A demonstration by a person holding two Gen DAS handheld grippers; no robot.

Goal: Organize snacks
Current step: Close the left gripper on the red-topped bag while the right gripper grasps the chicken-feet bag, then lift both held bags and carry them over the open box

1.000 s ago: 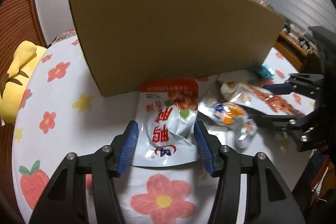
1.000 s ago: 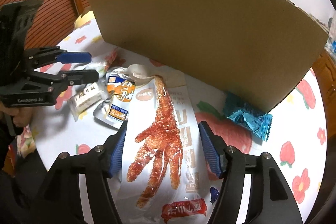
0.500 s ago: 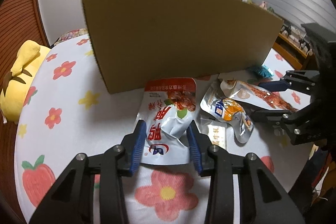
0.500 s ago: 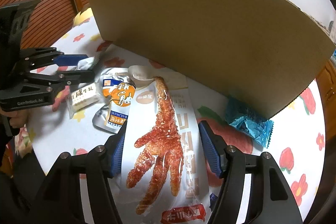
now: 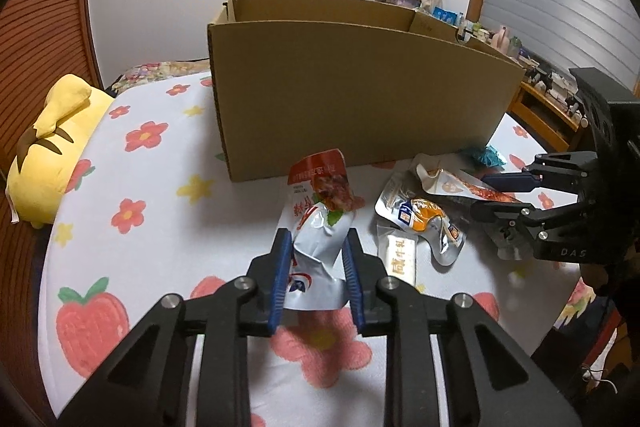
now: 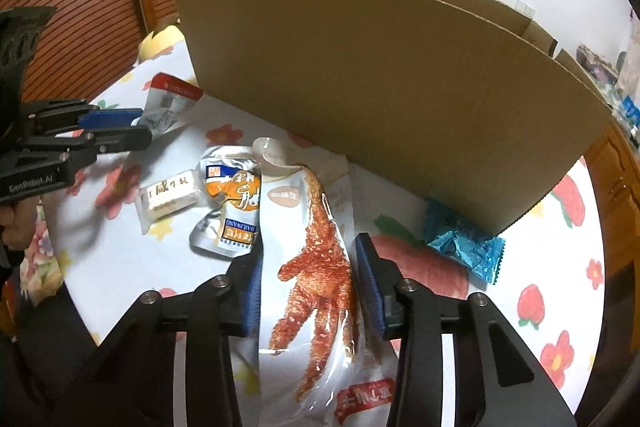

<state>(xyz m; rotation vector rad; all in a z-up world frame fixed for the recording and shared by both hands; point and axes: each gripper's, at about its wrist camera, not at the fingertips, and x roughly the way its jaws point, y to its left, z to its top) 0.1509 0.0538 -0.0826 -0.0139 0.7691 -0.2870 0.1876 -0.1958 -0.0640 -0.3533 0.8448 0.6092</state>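
Note:
My left gripper [image 5: 316, 267] is shut on a white and red snack pouch [image 5: 320, 219], which bends upward above the floral tablecloth; it also shows in the right wrist view [image 6: 170, 103]. My right gripper [image 6: 310, 291] has closed around a long chicken-foot snack pack [image 6: 316, 267] and holds it; the pack also shows in the left wrist view [image 5: 460, 183]. An open cardboard box [image 5: 360, 99] stands just behind the snacks, also seen in the right wrist view [image 6: 400, 87].
A silver and orange pouch [image 6: 232, 203], a small beige packet [image 6: 168, 197] and a blue wrapped snack [image 6: 464, 245] lie on the tablecloth [image 5: 132, 211]. A yellow plush toy [image 5: 52, 147] sits at the left edge.
My left gripper closed on the white and red pouch and raised it, crumpling it. My right gripper narrowed onto the chicken-foot pack. Both views rose, showing the box's open top.

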